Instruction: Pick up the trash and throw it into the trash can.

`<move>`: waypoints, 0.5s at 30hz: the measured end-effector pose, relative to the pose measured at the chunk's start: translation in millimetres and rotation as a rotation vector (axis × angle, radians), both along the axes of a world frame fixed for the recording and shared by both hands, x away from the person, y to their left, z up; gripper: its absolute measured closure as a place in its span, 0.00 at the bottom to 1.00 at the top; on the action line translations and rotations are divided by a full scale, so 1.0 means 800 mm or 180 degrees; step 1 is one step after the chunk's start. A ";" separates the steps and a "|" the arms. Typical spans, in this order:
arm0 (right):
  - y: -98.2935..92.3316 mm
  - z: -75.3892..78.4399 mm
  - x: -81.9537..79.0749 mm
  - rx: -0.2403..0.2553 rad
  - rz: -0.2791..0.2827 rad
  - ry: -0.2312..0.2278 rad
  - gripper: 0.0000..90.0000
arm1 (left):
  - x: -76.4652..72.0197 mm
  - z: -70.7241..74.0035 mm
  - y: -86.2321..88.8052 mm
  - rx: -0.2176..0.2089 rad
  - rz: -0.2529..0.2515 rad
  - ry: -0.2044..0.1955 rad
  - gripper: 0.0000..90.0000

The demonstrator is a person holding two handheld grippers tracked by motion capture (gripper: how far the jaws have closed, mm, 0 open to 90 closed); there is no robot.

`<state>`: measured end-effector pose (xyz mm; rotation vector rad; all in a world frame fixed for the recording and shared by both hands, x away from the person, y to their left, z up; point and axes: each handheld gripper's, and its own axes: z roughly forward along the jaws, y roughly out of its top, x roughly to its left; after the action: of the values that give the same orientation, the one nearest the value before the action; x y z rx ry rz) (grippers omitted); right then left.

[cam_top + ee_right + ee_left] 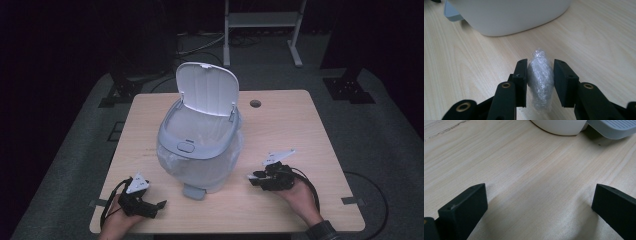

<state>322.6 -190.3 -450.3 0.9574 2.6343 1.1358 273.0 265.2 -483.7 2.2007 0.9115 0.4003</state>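
A white pedal bin stands in the middle of the wooden table, its lid raised and a clear liner bag inside. Its grey pedal points toward the person. In the right gripper view, my right gripper is shut on a crumpled wad of clear plastic film, just above the tabletop and close to the bin's base. From above, this right gripper is to the right of the bin. My left gripper rests at the front left, open, with bare wood between its jaws.
The bin's base and pedal lie ahead of the left gripper. A round cable hole sits near the table's far edge. A white frame and dark stands are on the floor beyond the table.
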 end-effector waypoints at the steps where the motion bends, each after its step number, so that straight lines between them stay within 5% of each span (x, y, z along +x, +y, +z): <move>1: 0.000 0.000 0.000 0.0000 0.0000 0.0000 0.71 | 0.000 0.000 0.000 0.0000 0.0000 0.0000 0.00; 15: -0.020 0.027 -0.003 0.0169 -0.0047 -0.0114 0.72 | 0.000 0.000 0.000 0.0001 -0.0002 0.0001 0.00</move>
<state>319.8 -206.5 -428.5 0.9552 2.5771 1.2138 273.0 265.2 -483.7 2.2015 0.9111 0.3998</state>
